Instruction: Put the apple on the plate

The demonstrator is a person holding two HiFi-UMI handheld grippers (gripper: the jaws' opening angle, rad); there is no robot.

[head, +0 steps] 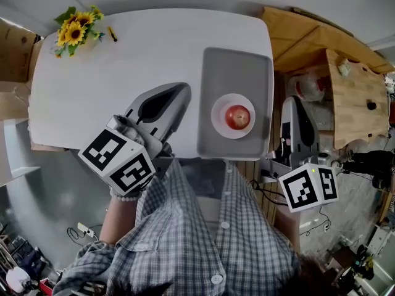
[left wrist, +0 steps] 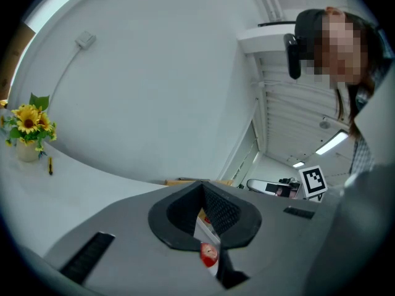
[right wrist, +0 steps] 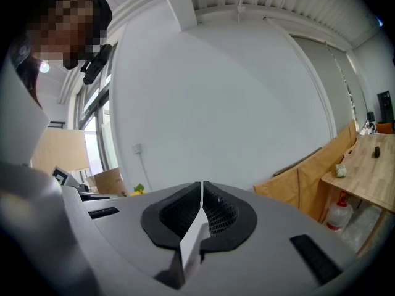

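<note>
The left gripper (left wrist: 202, 191) and right gripper (right wrist: 201, 191) are each pressing their jaws together, pinching nothing. Between the two, apart from either pair of fingers, the apple (head: 238, 116) is sitting on the plate (head: 217, 117), which is resting on the tray (head: 234, 73).

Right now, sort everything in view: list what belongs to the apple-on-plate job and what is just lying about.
Job:
- apple, already sitting on the plate
- plate
- grey tray under the plate

Lying about:
- sunflowers
- small pen-like item beside them
- wooden bench off the table's side
</note>
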